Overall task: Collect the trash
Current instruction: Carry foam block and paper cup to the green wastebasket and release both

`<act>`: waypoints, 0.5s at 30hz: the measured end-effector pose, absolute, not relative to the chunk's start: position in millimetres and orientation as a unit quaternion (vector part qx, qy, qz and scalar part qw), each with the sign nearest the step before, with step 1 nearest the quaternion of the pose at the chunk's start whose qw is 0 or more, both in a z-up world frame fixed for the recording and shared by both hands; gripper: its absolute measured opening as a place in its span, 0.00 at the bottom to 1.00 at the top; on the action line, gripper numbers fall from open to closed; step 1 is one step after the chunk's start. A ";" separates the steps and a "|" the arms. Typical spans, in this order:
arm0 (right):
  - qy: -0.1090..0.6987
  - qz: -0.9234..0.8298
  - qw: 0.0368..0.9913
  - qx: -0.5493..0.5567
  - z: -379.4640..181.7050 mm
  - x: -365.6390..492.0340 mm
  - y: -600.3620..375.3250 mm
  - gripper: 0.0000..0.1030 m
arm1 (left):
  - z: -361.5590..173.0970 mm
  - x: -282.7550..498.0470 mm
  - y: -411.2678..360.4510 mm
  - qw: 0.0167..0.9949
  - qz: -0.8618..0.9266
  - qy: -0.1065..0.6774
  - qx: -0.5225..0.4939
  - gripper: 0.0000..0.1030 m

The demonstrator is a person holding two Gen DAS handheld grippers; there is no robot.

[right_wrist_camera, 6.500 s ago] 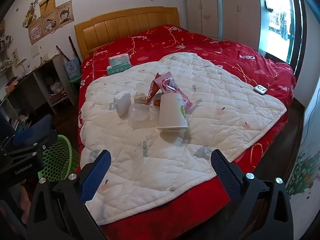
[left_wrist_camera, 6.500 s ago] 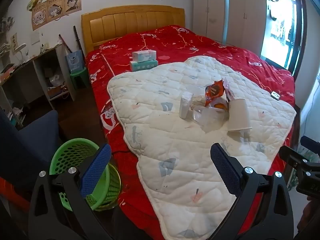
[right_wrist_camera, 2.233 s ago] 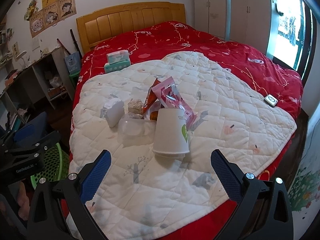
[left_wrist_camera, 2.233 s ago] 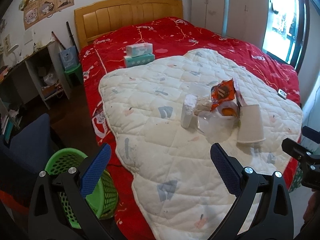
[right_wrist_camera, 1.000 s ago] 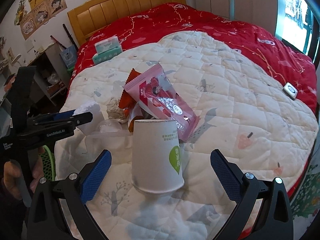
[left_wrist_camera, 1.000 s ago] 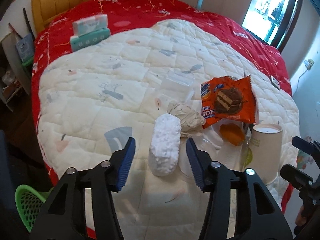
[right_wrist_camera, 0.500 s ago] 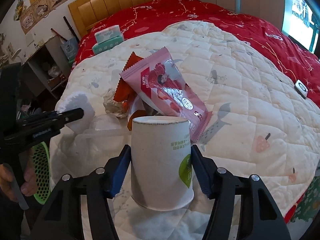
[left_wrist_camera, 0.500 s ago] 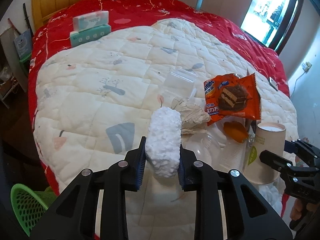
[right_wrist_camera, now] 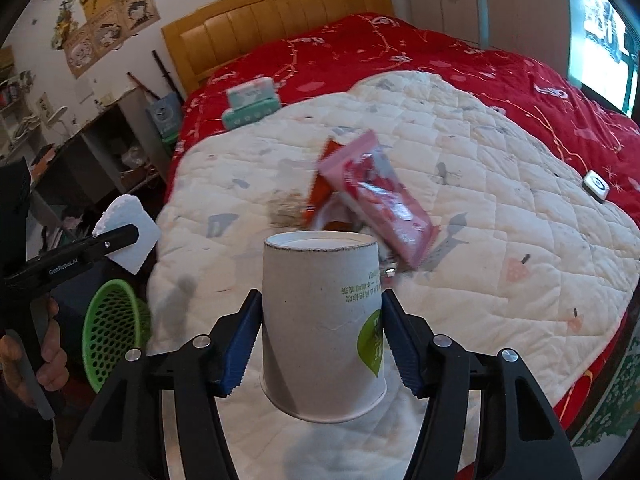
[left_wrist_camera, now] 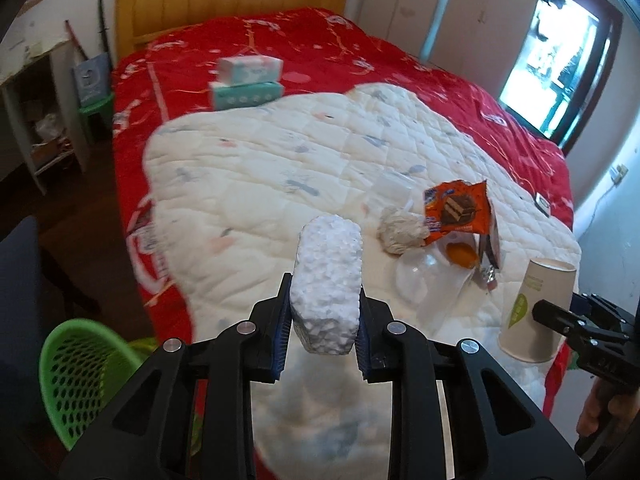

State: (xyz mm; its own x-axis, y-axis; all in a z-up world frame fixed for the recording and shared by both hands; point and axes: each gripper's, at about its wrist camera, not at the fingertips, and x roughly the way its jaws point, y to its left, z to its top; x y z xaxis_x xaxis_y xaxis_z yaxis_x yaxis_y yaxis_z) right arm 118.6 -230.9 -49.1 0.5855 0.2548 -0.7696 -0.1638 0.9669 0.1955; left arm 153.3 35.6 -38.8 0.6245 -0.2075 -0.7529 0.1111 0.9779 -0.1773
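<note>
My left gripper (left_wrist_camera: 322, 332) is shut on a white foam block (left_wrist_camera: 328, 280) and holds it above the bed's near left edge; the same foam block (right_wrist_camera: 128, 232) shows at the left of the right wrist view. My right gripper (right_wrist_camera: 320, 340) is shut on an upside-down white paper cup (right_wrist_camera: 320, 320), also seen as the cup (left_wrist_camera: 536, 312) at the right of the left wrist view. On the white quilt (left_wrist_camera: 280, 160) lie an orange cake wrapper (left_wrist_camera: 456, 208), a crumpled tissue (left_wrist_camera: 400, 232), clear plastic (left_wrist_camera: 424, 280) and a pink snack wrapper (right_wrist_camera: 380, 200).
A green mesh basket (left_wrist_camera: 84, 368) stands on the floor left of the bed, also the basket (right_wrist_camera: 112, 328) in the right wrist view. Two tissue boxes (left_wrist_camera: 248, 80) sit on the red bedspread near the headboard. A small white device (right_wrist_camera: 596, 186) lies at the quilt's right edge. Shelves line the left wall.
Both grippers closed, the left on the foam block and the right on the paper cup. The left one then lifted the foam off the quilt and carried it left, toward the basket.
</note>
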 end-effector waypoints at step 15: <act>0.426 0.222 0.877 0.028 -26.9 98.4 -124.5 0.57 | -47.4 71.2 152.0 0.900 0.038 0.425 -0.090 0.25</act>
